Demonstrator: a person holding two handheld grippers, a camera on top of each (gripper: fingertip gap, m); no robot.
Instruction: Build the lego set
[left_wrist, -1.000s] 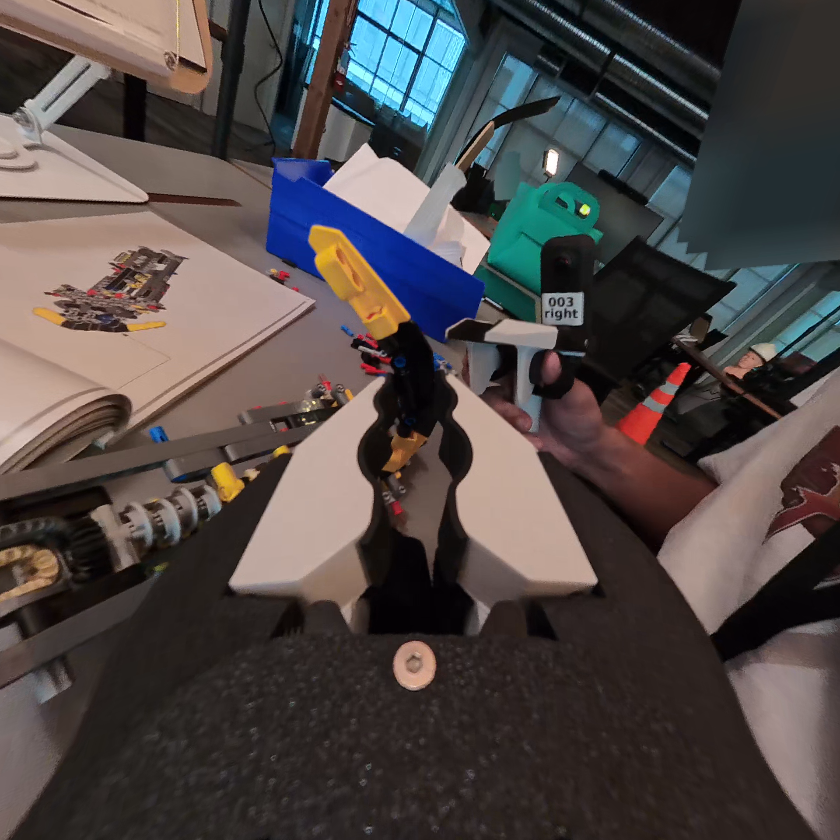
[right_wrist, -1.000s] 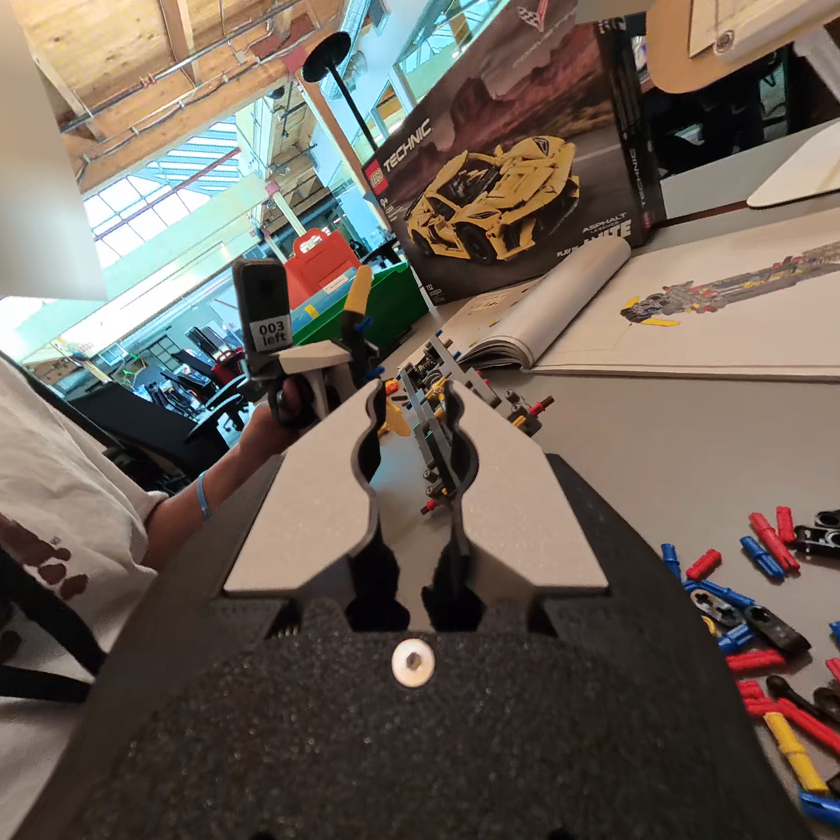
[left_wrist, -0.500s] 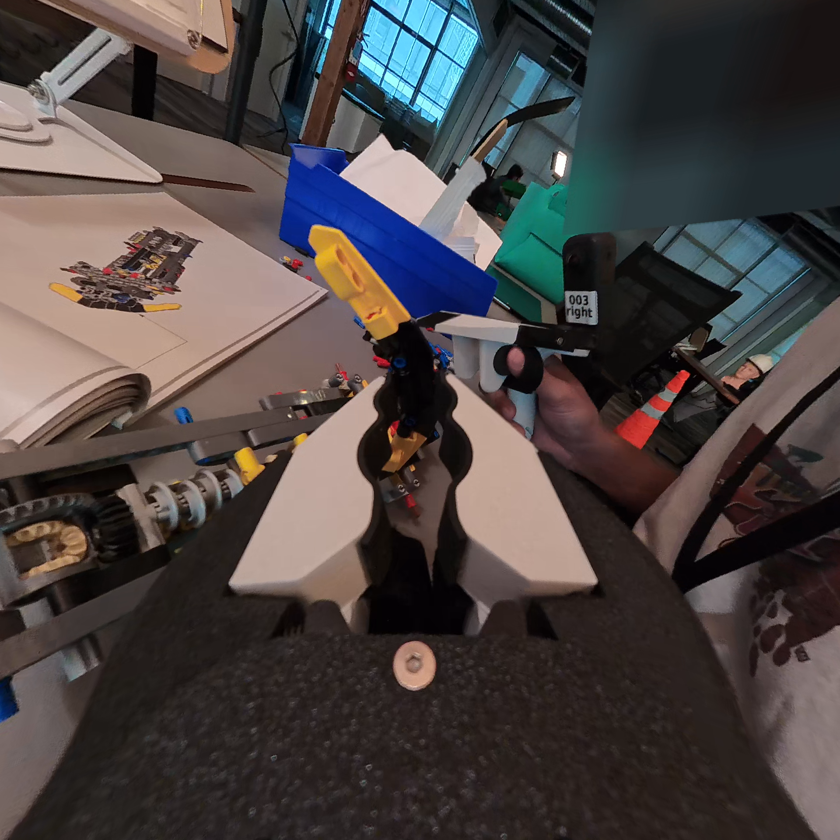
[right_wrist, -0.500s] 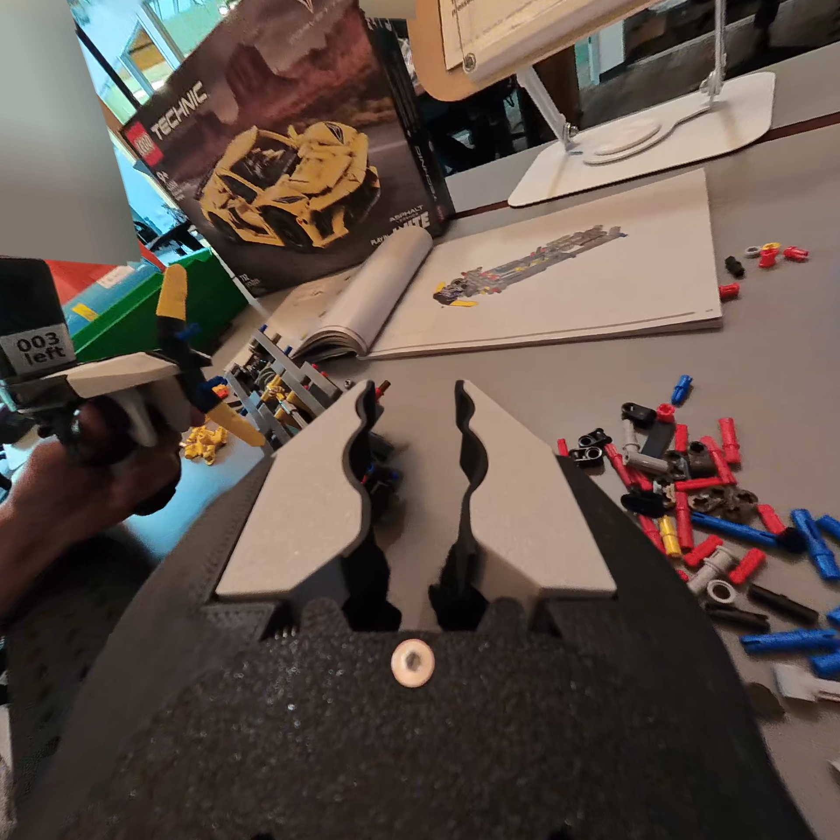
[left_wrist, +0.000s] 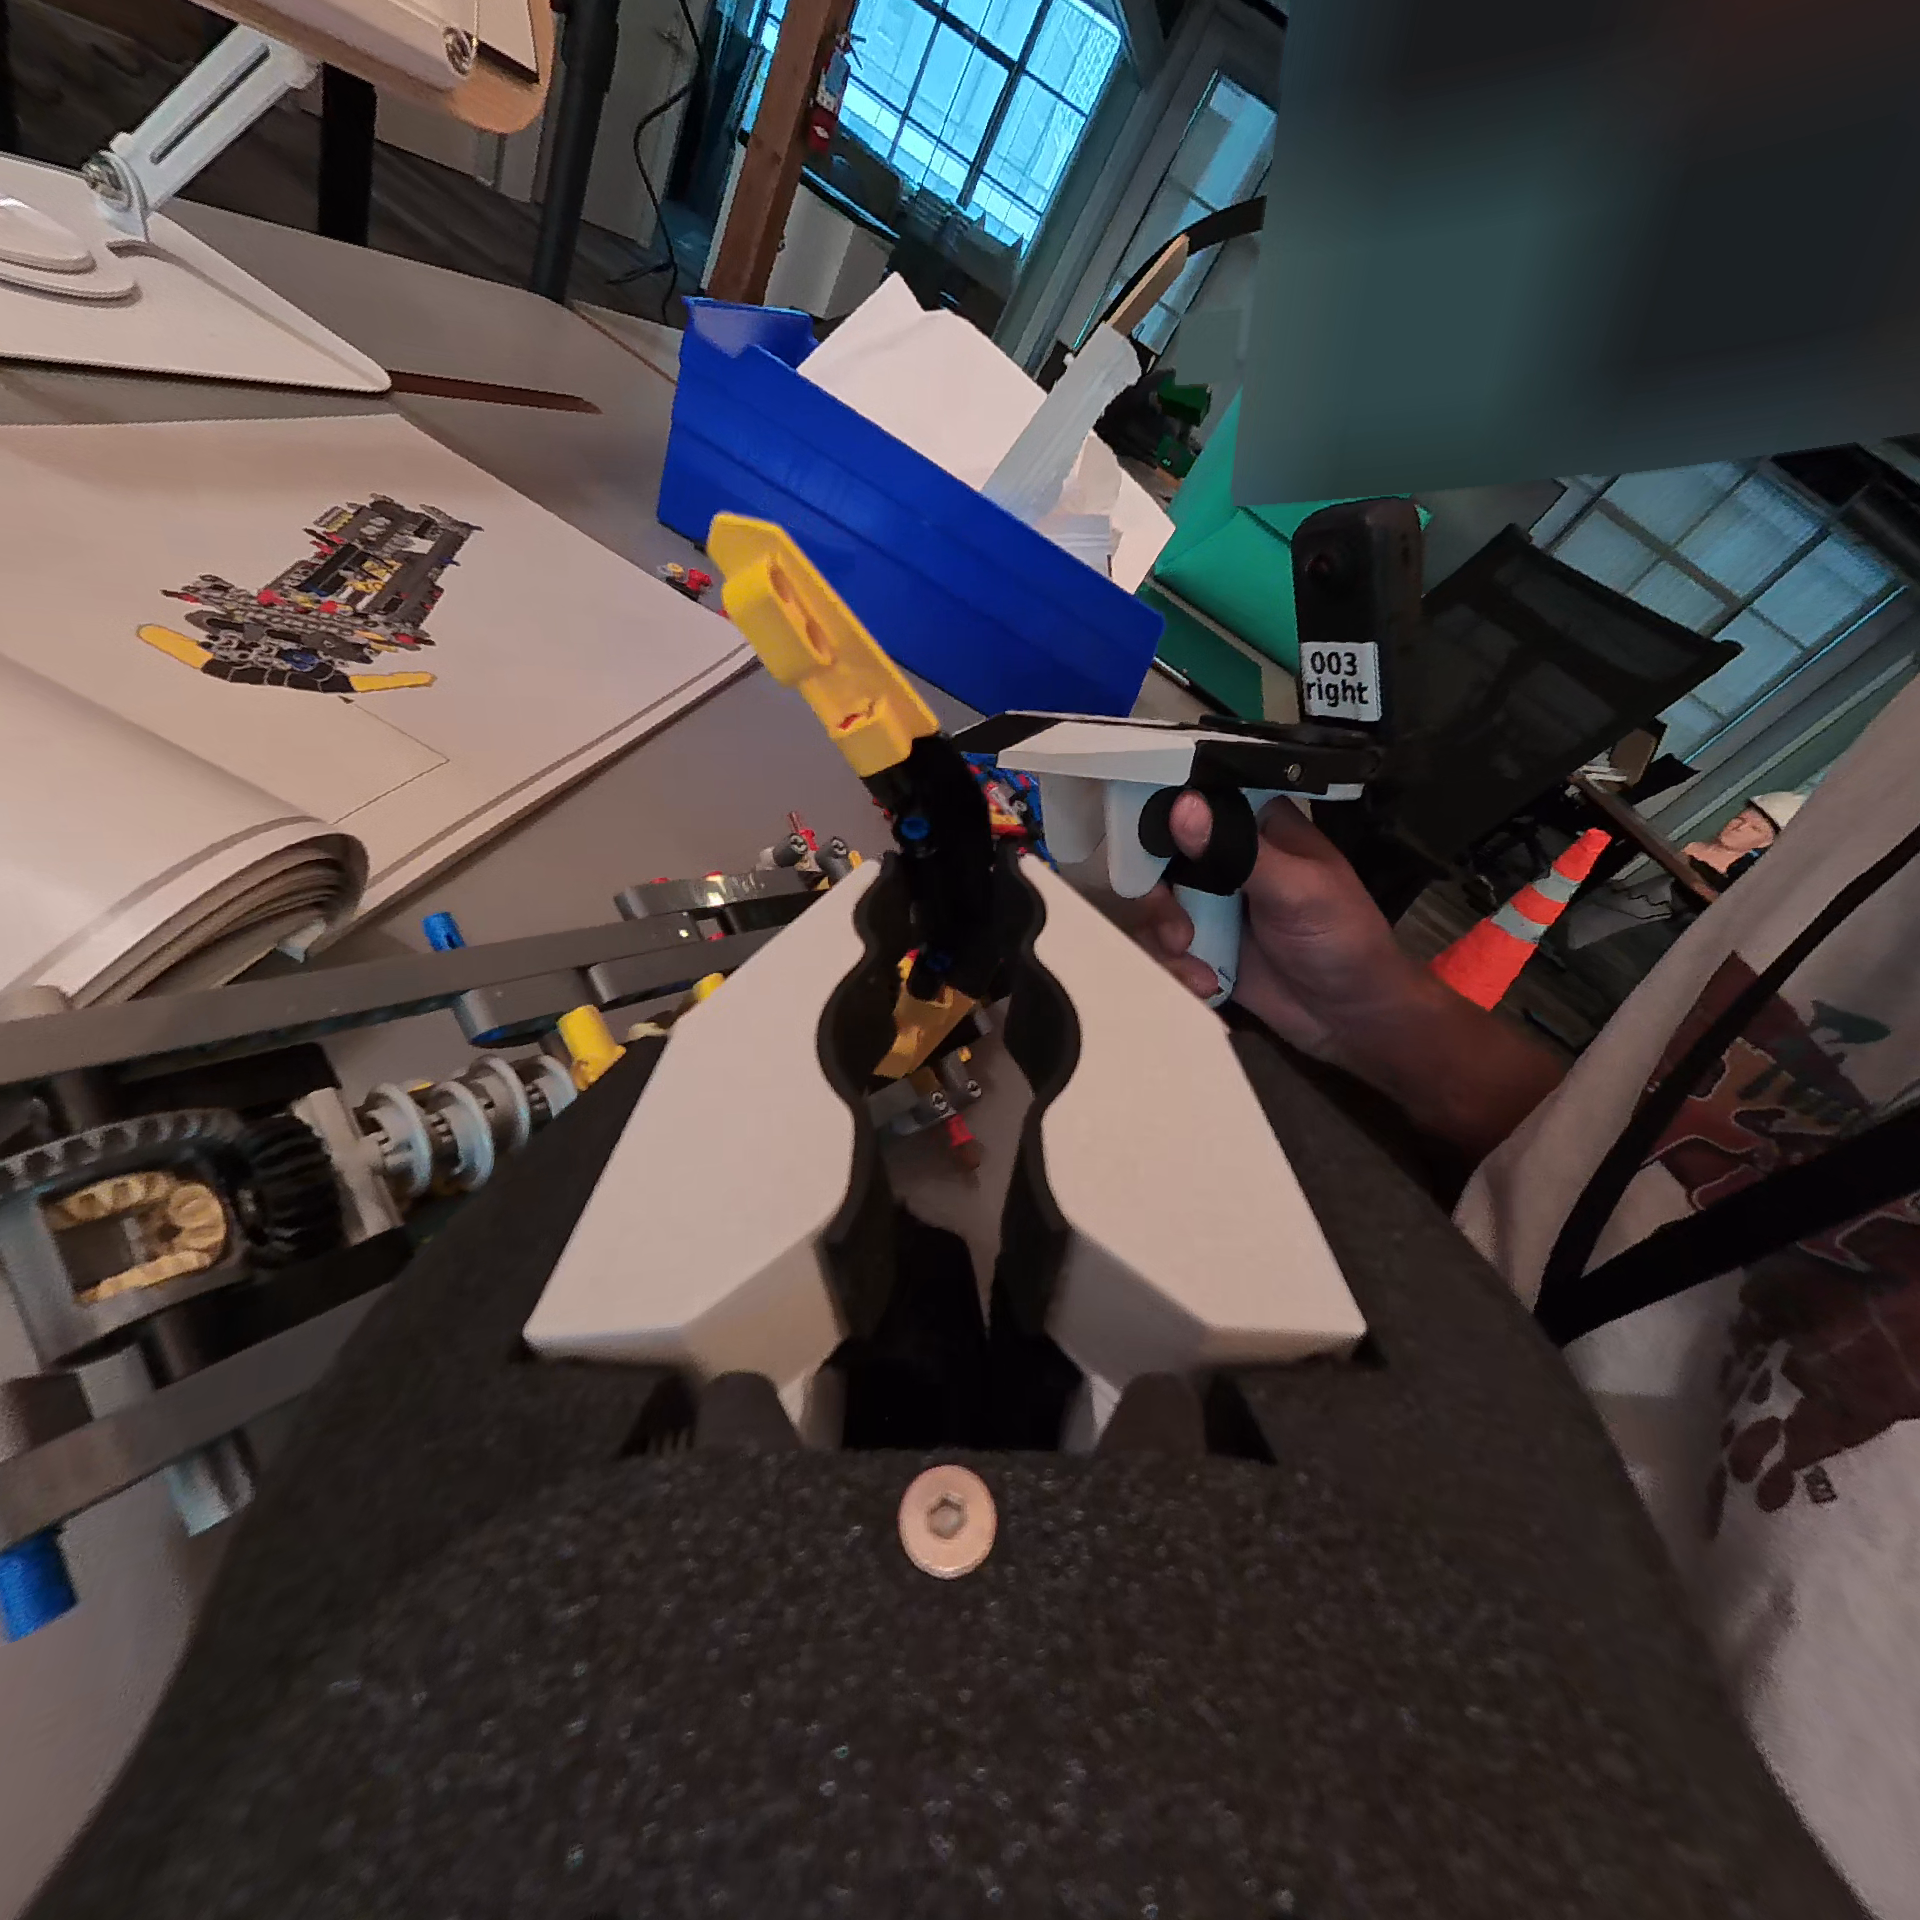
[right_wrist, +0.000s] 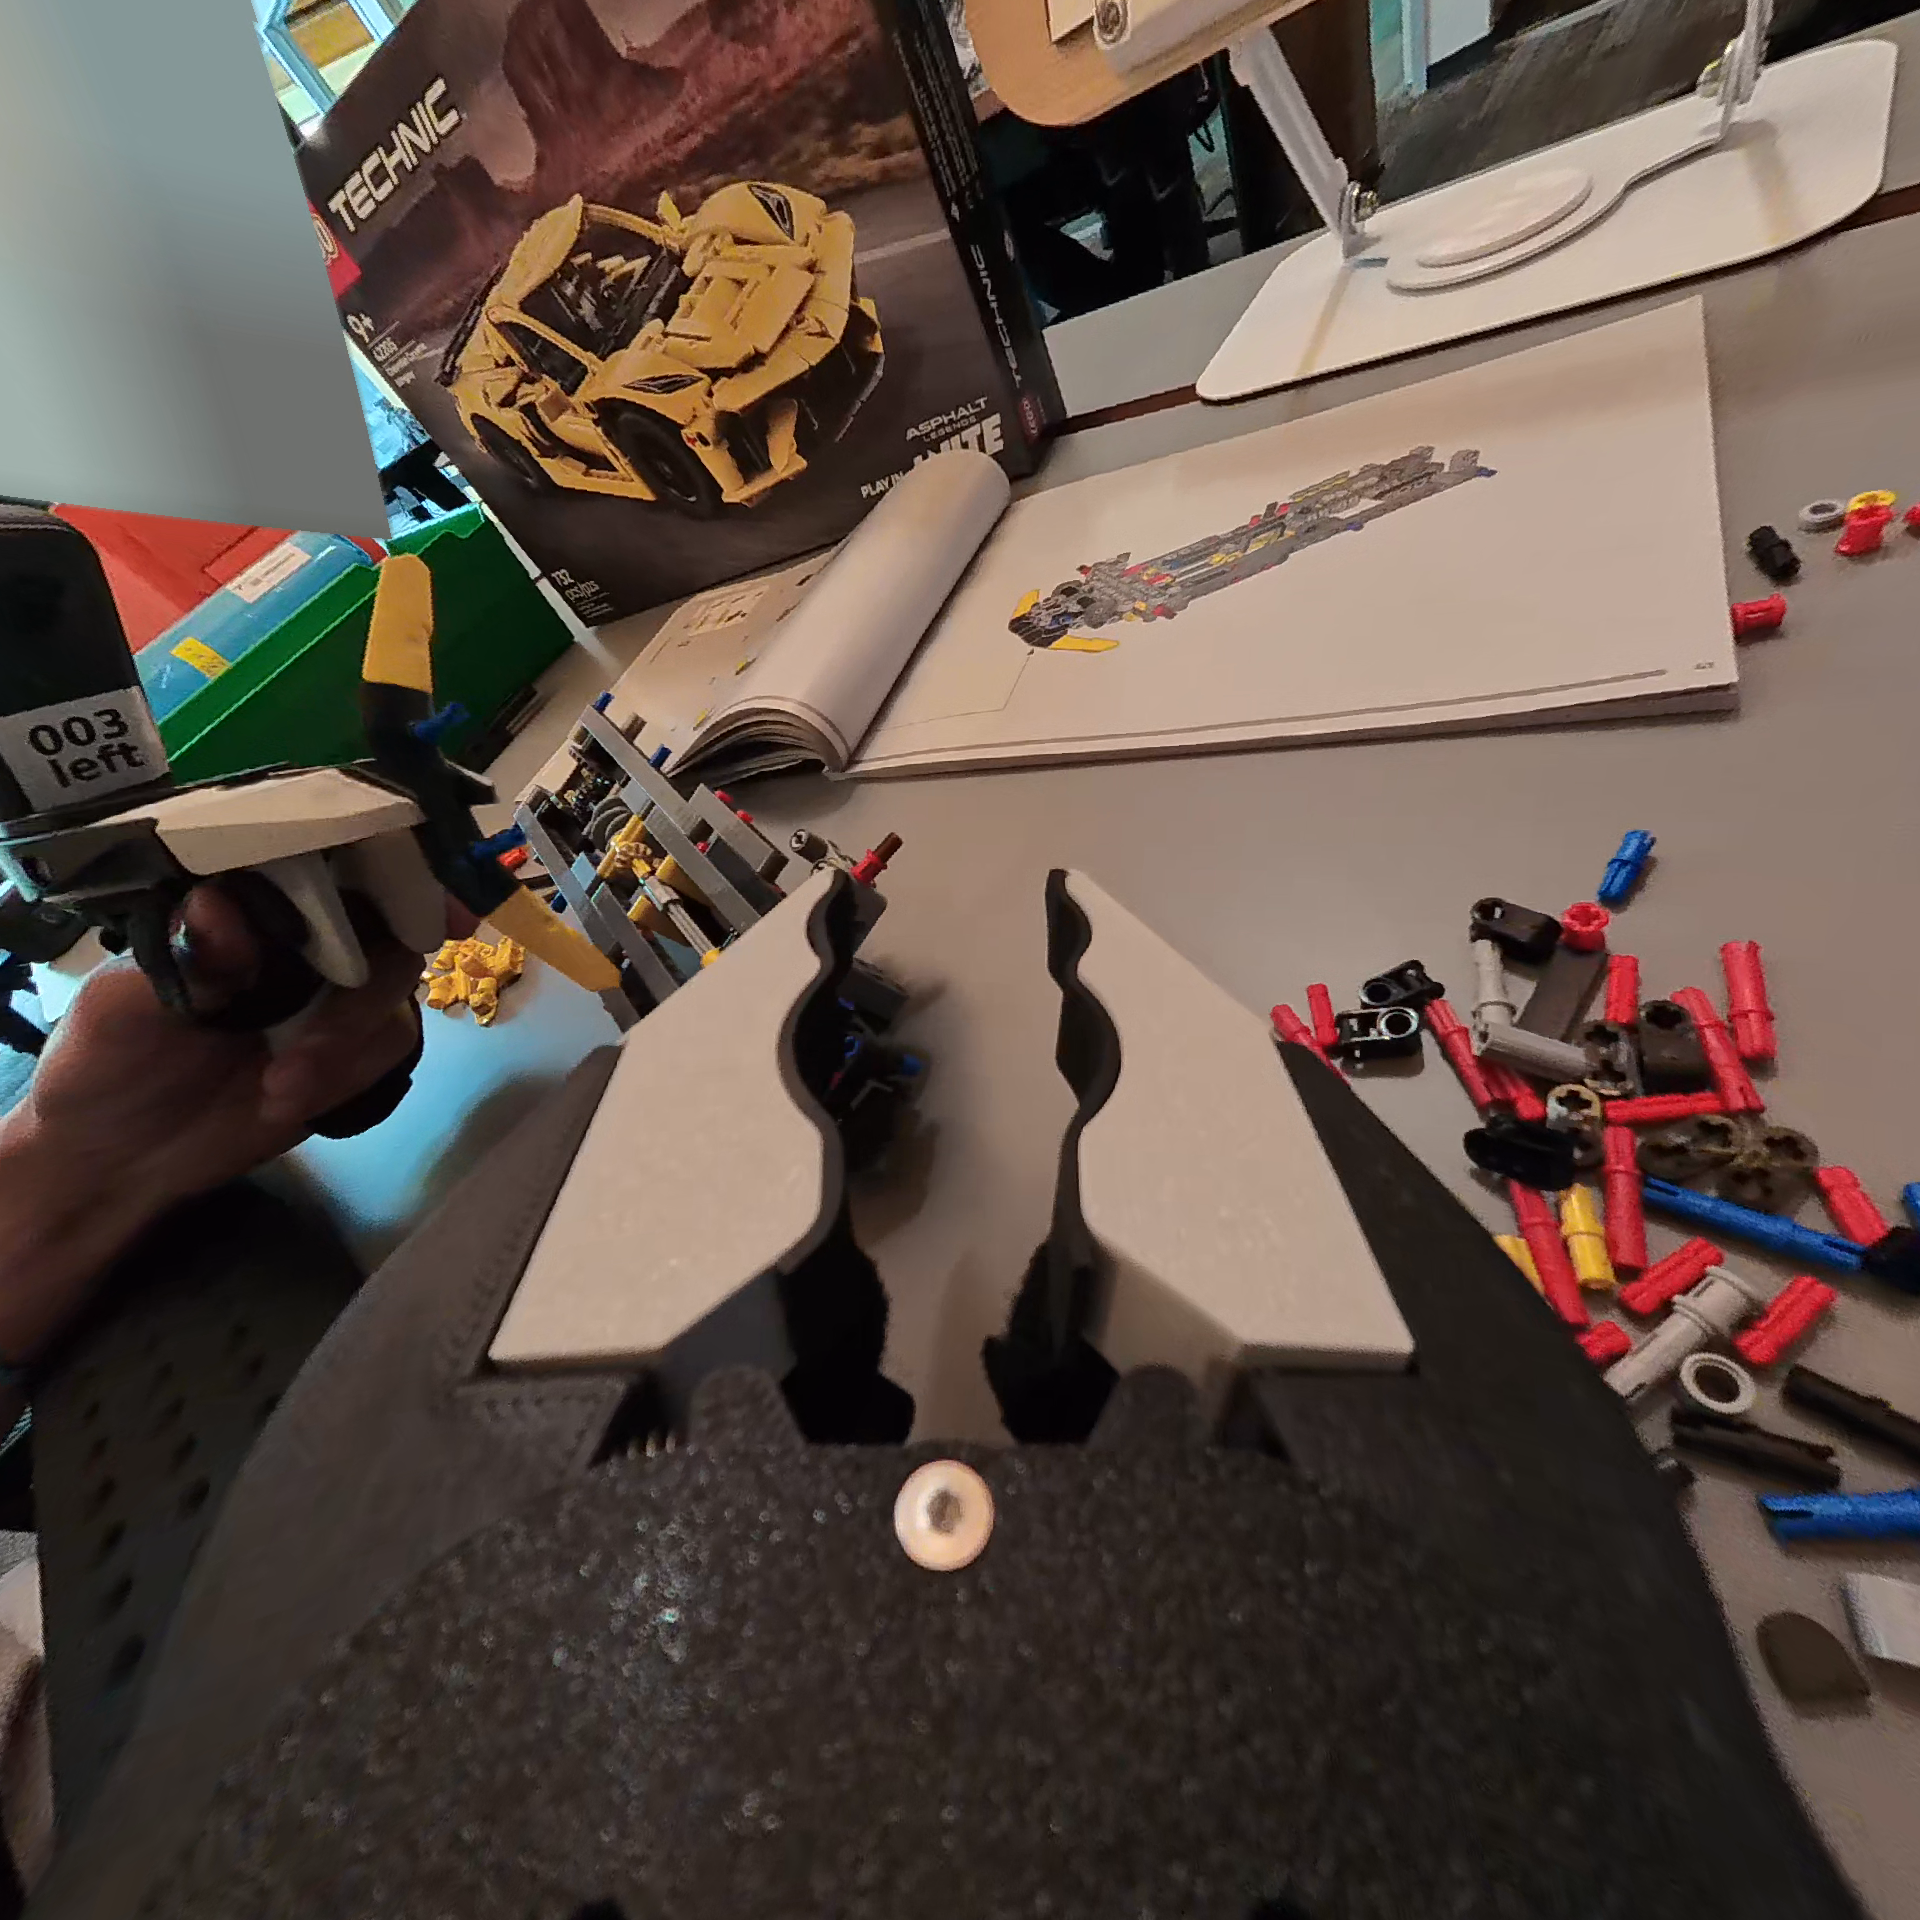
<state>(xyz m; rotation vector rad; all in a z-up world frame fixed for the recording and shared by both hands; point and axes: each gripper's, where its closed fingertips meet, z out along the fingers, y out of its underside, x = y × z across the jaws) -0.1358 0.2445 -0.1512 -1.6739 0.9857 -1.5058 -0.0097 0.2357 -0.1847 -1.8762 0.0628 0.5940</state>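
left gripper (left_wrist: 940, 997) pinching yellow-black subassembly (left_wrist: 914, 821) aloft above chassis (right_wrist: 665, 862); right gripper (right_wrist: 945, 997) jaws spread, empty, beside loose pins (right_wrist: 1621, 1122); risk: off-centre pinch, subassembly pivots when pressed

The right gripper (right_wrist: 945, 914), whose fingers were closed around the gray frame (right_wrist: 665, 831) a second ago, is now hanging open and empty, swinging rightward toward the loose pieces (right_wrist: 1621, 1091) on the table (right_wrist: 1247, 831).

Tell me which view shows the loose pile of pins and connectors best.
Right wrist view: the pile lies spread on the grey table, colours distinct. In the left wrist view, the left gripper and its held piece hide nearly all of it.
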